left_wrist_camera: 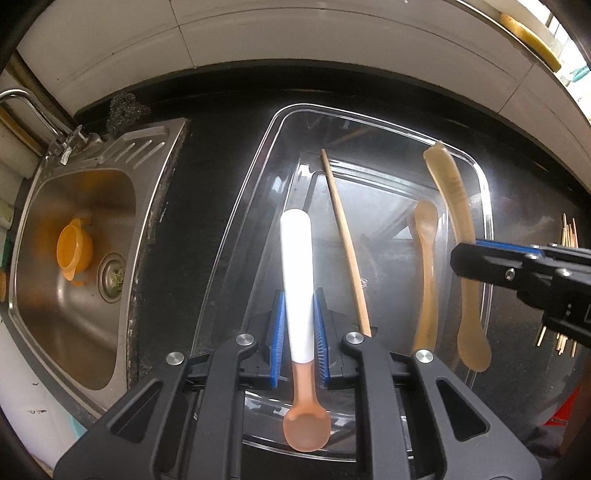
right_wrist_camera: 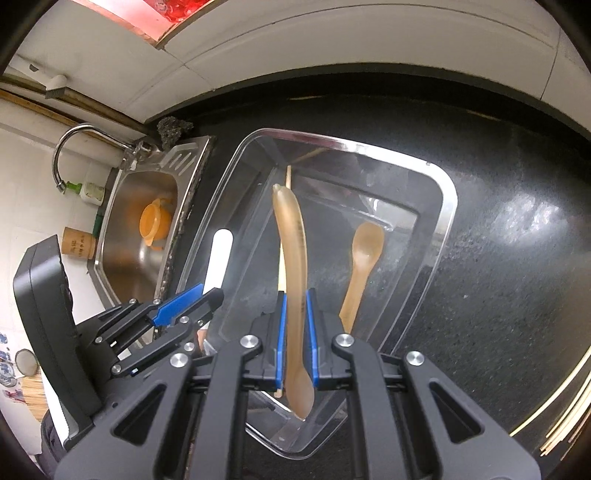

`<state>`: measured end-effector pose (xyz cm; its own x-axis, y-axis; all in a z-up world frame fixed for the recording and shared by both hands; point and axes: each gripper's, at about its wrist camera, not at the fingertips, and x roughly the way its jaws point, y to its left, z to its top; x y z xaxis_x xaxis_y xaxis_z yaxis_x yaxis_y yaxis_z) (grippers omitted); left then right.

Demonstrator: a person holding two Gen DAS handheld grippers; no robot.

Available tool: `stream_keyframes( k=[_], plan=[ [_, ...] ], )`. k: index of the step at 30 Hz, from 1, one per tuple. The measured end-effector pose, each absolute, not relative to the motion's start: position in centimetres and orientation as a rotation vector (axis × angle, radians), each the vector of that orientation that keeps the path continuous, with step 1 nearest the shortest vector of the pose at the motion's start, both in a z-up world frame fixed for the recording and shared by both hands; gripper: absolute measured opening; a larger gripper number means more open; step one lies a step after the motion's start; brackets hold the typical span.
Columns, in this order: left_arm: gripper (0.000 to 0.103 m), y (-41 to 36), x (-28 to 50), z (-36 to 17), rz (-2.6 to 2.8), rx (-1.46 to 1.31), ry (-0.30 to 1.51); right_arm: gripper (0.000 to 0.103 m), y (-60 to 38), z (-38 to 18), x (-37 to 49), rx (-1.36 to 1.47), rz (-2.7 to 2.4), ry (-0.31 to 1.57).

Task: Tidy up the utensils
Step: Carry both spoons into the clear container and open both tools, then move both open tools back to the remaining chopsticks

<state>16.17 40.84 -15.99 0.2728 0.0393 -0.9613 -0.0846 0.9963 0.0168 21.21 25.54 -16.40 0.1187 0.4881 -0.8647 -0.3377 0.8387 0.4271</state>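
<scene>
My left gripper (left_wrist_camera: 300, 325) is shut on a spoon with a white handle and a pink bowl (left_wrist_camera: 298, 280), held over the clear plastic bin (left_wrist_camera: 258, 173). My right gripper (right_wrist_camera: 296, 325) is shut on a translucent tan spoon (right_wrist_camera: 291, 236), also over the bin (right_wrist_camera: 448, 206). That tan spoon shows in the left wrist view (left_wrist_camera: 458, 221) with the right gripper (left_wrist_camera: 461, 262) around it. A second tan spoon (left_wrist_camera: 426, 258) (right_wrist_camera: 362, 258) and a wooden chopstick (left_wrist_camera: 345, 240) lie in the bin. The left gripper (right_wrist_camera: 207, 295) and the white handle (right_wrist_camera: 219, 258) show in the right wrist view.
A steel sink (left_wrist_camera: 85, 236) (right_wrist_camera: 140, 229) with an orange cup (left_wrist_camera: 74, 251) lies left of the bin, with a tap (right_wrist_camera: 70, 147) behind. Loose chopsticks (left_wrist_camera: 567, 240) lie on the black counter to the right. A white tiled wall (left_wrist_camera: 258, 29) stands behind.
</scene>
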Motion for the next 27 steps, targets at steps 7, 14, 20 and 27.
stream_keyframes(
  k=[7,14,20,27],
  plan=[
    [0.089,41.5,15.8,-15.3,0.136,-0.029,1.278,0.069,22.1,-14.6,22.3,0.183,0.507,1.250],
    [0.089,41.1,15.2,-14.4,0.125,-0.042,1.273,0.069,18.2,-13.8,21.6,0.218,0.486,1.227],
    [0.089,39.1,14.4,-13.8,0.112,-0.013,1.270,0.071,15.0,-13.1,19.3,0.217,0.486,1.214],
    [0.094,33.9,11.9,-11.6,0.064,0.008,1.244,0.080,7.8,-10.9,15.4,0.182,0.420,1.136]
  ],
)
